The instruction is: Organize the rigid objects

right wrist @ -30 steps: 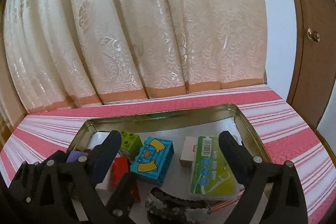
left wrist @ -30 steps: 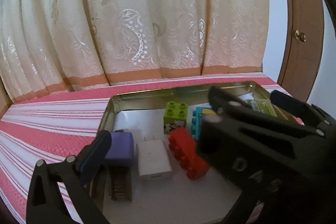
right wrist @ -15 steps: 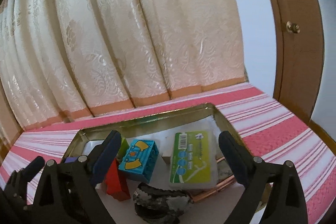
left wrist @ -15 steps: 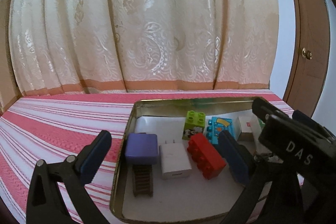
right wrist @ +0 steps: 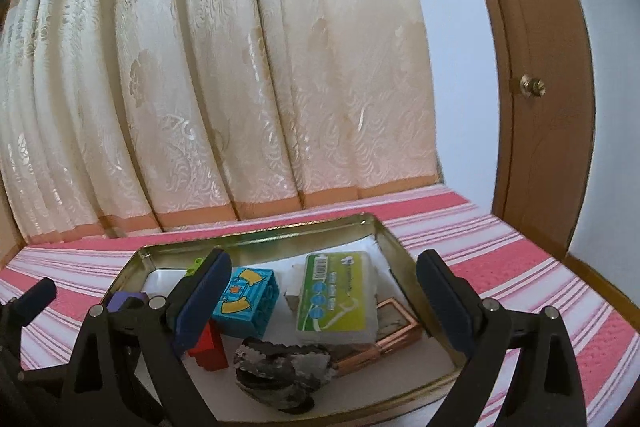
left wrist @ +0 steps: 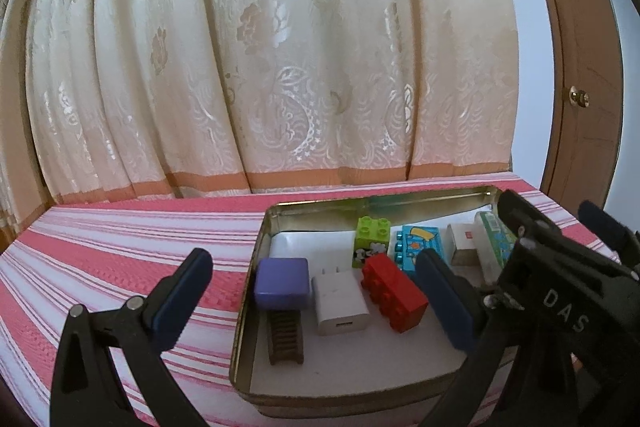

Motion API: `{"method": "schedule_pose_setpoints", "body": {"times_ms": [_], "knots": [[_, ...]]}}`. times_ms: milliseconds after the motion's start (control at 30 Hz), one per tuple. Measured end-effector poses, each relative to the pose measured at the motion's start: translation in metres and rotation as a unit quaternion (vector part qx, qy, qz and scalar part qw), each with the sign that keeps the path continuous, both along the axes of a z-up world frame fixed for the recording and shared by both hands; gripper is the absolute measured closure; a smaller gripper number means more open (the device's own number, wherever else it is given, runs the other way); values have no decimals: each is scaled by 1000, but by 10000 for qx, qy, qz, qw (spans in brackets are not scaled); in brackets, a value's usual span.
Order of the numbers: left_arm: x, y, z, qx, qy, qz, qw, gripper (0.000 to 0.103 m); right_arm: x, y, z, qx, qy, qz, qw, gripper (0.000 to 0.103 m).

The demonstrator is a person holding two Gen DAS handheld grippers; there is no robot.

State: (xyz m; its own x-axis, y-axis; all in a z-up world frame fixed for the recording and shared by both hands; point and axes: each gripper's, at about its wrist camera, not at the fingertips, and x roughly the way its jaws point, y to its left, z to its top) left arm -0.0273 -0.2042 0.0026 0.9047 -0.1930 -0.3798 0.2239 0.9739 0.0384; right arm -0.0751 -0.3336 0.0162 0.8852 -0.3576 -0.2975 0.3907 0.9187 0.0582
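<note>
A shallow metal tin (left wrist: 256, 267) (right wrist: 404, 267) sits on the red striped cloth. It holds a purple block (left wrist: 282, 281), a white charger (left wrist: 340, 303), a brown comb (left wrist: 285, 335), a red brick (left wrist: 394, 293) (right wrist: 208, 347), a green brick (left wrist: 373, 237) and a blue brick (left wrist: 418, 247) (right wrist: 248, 297). On its right side lie a green-labelled case (right wrist: 338, 297), a copper box (right wrist: 384, 335) and a grey hair clip (right wrist: 280, 371). My left gripper (left wrist: 316, 301) is open and empty above the tin's left half. My right gripper (right wrist: 324, 303) is open and empty above its right half.
A cream curtain (left wrist: 260, 67) hangs behind the table. A brown wooden door (right wrist: 532, 87) with a brass knob stands at the right. The striped cloth (left wrist: 120, 251) stretches left of the tin. The right gripper's body (left wrist: 560, 291) shows in the left wrist view.
Both grippers have pulled back and up from the tin, so more of the curtain shows. The right gripper no longer blocks the left view. The objects in the tin have not moved.
</note>
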Motion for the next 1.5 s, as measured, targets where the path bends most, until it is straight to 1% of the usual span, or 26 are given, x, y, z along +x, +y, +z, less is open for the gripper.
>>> {"method": "schedule_pose_setpoints", "body": {"times_ms": [233, 667, 1200, 1300, 1500], "knots": [[-5, 4, 1, 13, -28, 28, 10000, 0, -15, 8, 3, -269, -145, -113, 9995, 7], [-12, 9, 1, -4, -78, 86, 9999, 0, -30, 15, 3, -349, -235, -120, 9990, 7], [-18, 12, 3, -69, -187, 75, 9998, 0, -37, 19, 4, -427, -367, -109, 9984, 6], [-20, 14, 4, -109, -223, 64, 9997, 0, -40, 20, 4, -447, -418, -98, 9981, 6], [-18, 21, 4, -234, -133, 132, 9996, 0, -45, 23, 5, -506, -449, -97, 9977, 6]]}}
